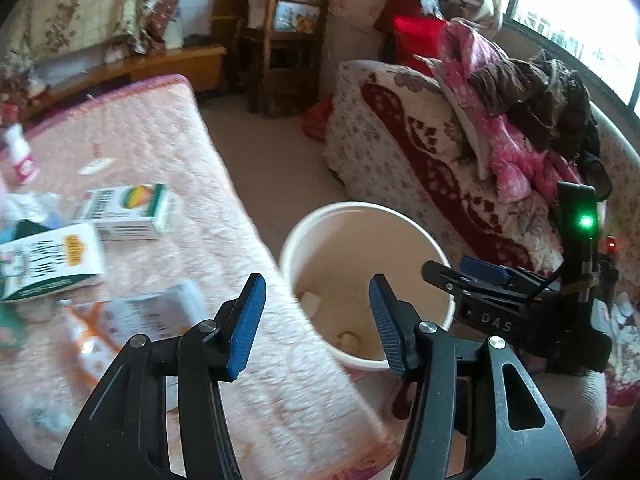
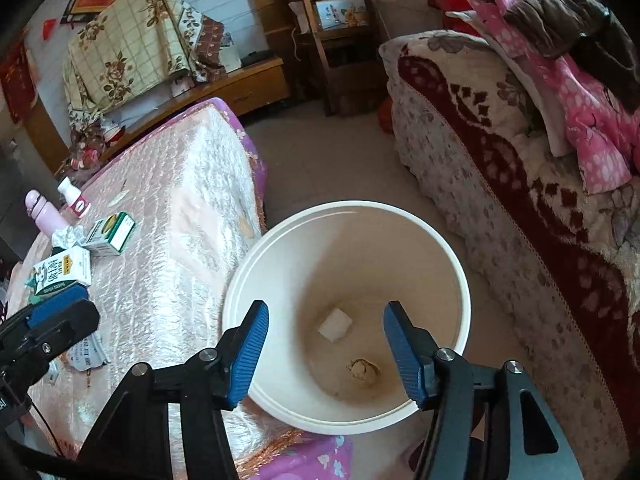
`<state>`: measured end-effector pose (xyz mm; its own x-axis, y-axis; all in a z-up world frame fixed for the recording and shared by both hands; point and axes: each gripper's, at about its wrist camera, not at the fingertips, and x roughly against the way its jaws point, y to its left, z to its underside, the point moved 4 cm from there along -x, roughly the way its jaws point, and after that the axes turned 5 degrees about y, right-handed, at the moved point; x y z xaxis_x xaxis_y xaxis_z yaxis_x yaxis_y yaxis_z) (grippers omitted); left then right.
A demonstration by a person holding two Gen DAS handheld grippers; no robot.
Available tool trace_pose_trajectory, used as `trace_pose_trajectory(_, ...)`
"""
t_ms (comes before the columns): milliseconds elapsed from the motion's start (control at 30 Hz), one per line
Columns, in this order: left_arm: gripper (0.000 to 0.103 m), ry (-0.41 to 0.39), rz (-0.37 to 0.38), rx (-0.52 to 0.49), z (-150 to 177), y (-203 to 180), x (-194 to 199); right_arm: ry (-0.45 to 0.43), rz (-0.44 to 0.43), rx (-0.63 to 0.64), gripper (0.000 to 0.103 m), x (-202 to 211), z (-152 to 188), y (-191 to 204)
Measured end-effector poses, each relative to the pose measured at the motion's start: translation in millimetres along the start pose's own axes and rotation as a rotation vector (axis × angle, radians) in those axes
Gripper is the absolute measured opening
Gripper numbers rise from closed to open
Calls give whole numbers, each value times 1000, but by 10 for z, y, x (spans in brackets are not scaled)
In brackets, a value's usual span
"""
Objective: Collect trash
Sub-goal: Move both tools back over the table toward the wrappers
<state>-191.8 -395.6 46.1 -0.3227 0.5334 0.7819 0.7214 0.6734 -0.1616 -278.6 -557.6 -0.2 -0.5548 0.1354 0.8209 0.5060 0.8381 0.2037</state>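
Note:
A white bucket (image 2: 448, 264) stands on the floor beside the pink-covered table (image 2: 176, 208); it also shows in the left wrist view (image 1: 316, 220). Inside lie a white scrap (image 2: 335, 325) and a crumpled brown wad (image 2: 363, 370). My right gripper (image 2: 326, 350) is open and empty, right above the bucket's mouth. My left gripper (image 1: 316, 320) is open and empty over the table's edge beside the bucket. On the table lie a green-and-white box (image 1: 128, 210), a white carton (image 1: 48, 260), a leaflet (image 1: 136, 316), a small white bottle (image 1: 22, 156) and crumpled wrappers (image 1: 32, 208).
A sofa (image 2: 500, 184) with a red patterned cover and piled clothes (image 1: 520, 120) stands right of the bucket. A wooden chair (image 2: 332, 40) and a low wooden bench (image 2: 240, 88) stand at the back. A pink flask (image 2: 46, 216) lies on the table's far left.

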Motion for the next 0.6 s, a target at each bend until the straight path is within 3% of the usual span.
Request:
trace_pose_trajectory(200, 52, -39, -61, 16, 106, 246, 284, -18, -32, 31, 64, 102, 50, 274)
trace_pose_trajectory(600, 52, -70, -64, 102, 381, 901, 908, -31, -109, 127, 66, 312, 138, 944)
